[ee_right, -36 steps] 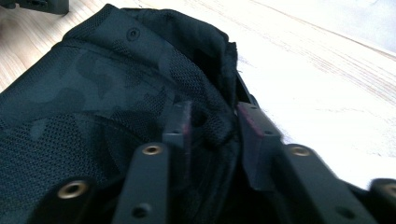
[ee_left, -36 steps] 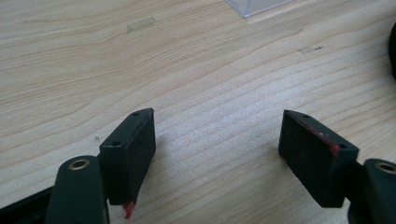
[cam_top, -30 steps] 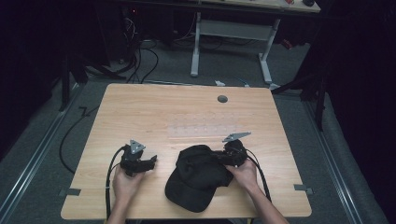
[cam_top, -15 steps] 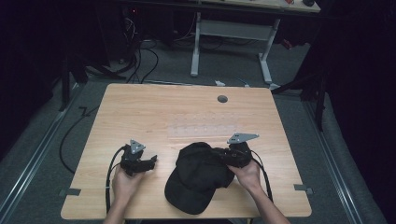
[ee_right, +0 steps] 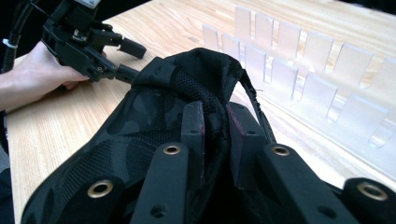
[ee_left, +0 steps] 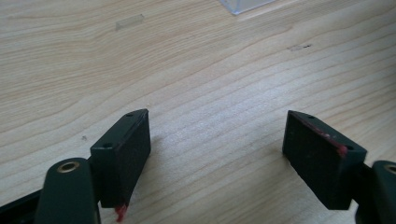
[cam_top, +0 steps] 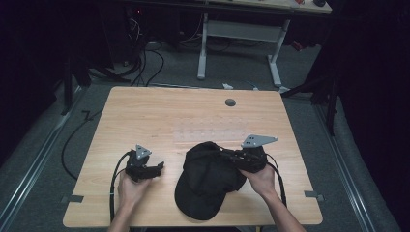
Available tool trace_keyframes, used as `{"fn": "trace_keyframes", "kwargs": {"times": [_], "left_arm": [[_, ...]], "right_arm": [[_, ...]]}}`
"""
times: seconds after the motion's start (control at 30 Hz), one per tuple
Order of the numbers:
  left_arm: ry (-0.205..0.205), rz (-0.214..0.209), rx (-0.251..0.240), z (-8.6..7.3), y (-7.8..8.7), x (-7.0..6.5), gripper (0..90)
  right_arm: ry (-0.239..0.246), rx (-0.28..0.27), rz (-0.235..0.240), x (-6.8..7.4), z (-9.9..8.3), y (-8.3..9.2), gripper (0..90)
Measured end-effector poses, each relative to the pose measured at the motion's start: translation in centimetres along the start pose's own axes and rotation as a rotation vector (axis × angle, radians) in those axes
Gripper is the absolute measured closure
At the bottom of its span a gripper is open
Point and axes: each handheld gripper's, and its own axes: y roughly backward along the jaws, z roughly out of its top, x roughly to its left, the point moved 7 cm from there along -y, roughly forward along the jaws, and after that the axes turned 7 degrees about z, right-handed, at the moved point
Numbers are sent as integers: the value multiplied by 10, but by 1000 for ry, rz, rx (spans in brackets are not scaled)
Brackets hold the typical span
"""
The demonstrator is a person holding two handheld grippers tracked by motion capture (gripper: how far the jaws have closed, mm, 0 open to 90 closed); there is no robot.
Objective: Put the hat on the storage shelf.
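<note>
Right hand-held gripper (cam_top: pixel 231 157), lower centre of my high view, pinches the limp black cap (cam_top: pixel 209 180) on the pale wood worktop (cam_top: pixel 145 111); left hand-held gripper (ee_left: pixel 217 156) shows jaws spread over bare grain; right gripper view's thin mesh fold (ee_right: pixel 212 119) could slip, I judge.

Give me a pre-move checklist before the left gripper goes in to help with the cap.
1. Right gripper pinching the black cap: ok, its jaws are shut on a fold of the fabric.
2. Left gripper ready to take hold: ok, jaws wide apart, nothing between them.
3. Left gripper clear of the cap: ok, it sits on the bare table to the cap's left, a gap between them.
4. Cap supported: ok, its brim rests flat near the table's front edge.
5. Clear plastic rack behind the cap: ok, apart from both grippers.
6. Firmness of the right gripper's pinch: cannot tell.
</note>
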Motion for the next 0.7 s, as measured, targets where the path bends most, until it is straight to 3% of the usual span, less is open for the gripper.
{"fn": "trace_keyframes", "kwargs": {"times": [0.13,0.3,0.4,0.43,0.5,0.57,0.6,0.7], "left_arm": [[26,-26,22,1,2,-3,236],[40,-94,24,6,11,-14,232],[51,-153,9,11,20,-24,216],[48,-175,17,12,23,-28,174],[37,-209,20,14,29,-37,173],[46,-285,44,17,40,-50,156],[46,-285,44,17,40,-50,157],[60,-336,42,24,48,-60,156]], "right_arm": [[23,-13,10,4,7,5,786],[50,-20,15,7,15,9,787],[70,-31,21,9,21,13,788],[81,-40,26,11,25,15,788],[87,-44,29,11,26,16,788],[97,-55,31,11,31,20,788],[97,-55,31,11,31,20,788],[105,-66,32,11,35,23,789]]}}
